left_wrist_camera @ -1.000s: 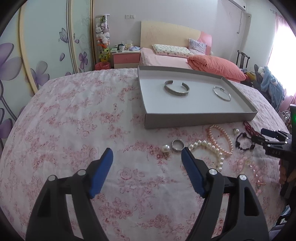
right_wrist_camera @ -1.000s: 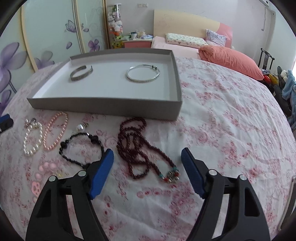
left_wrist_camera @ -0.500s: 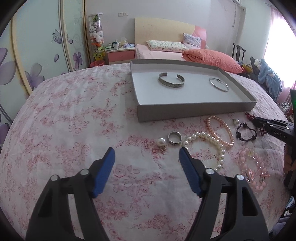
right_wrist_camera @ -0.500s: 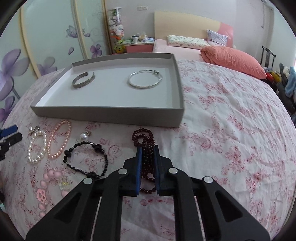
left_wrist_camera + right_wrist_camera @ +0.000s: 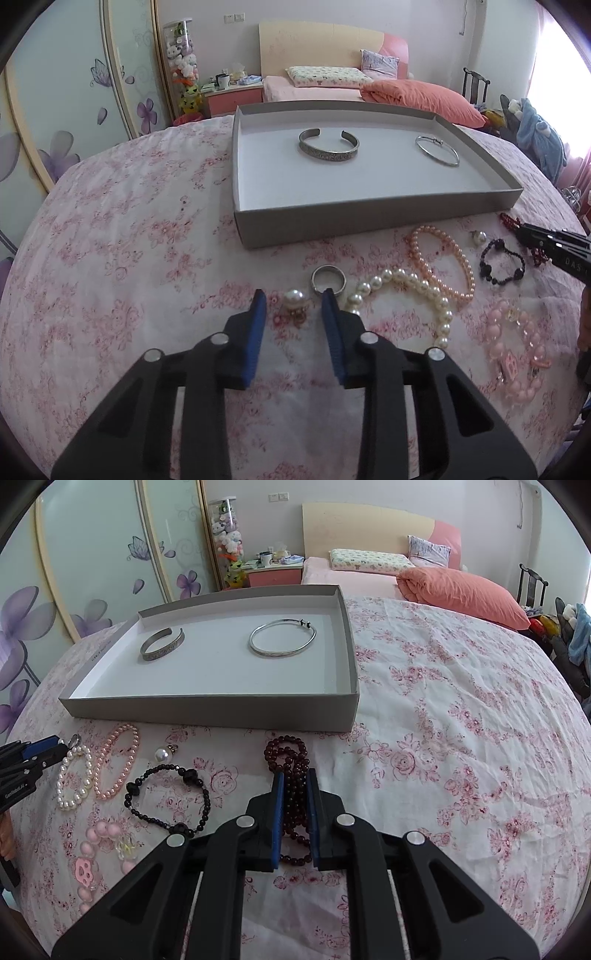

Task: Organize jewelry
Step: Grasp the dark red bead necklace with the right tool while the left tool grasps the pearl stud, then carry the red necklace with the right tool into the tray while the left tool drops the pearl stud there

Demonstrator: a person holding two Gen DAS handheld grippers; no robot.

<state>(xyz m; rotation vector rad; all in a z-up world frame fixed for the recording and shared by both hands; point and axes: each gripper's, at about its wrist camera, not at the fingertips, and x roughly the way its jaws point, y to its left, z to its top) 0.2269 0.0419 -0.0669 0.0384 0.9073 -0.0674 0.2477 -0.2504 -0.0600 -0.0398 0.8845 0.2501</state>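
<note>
Our right gripper [image 5: 294, 786] has its blue pads clamped on the dark red bead necklace [image 5: 290, 760], which lies on the floral bedspread [image 5: 443, 738] just in front of the grey tray [image 5: 207, 710]. Our left gripper [image 5: 293, 301] is parted, its pads either side of a pearl earring [image 5: 294, 298], with a silver ring [image 5: 328, 280] touching the right pad's tip. Inside the tray lie a silver cuff [image 5: 328, 146] and a thin bangle [image 5: 437, 151].

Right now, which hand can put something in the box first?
Probably the right. The right hand-held gripper is already shut on the dark red bead necklace, just in front of the grey box. The left hand-held gripper is open around the pearl earring, not yet gripping it.
</note>
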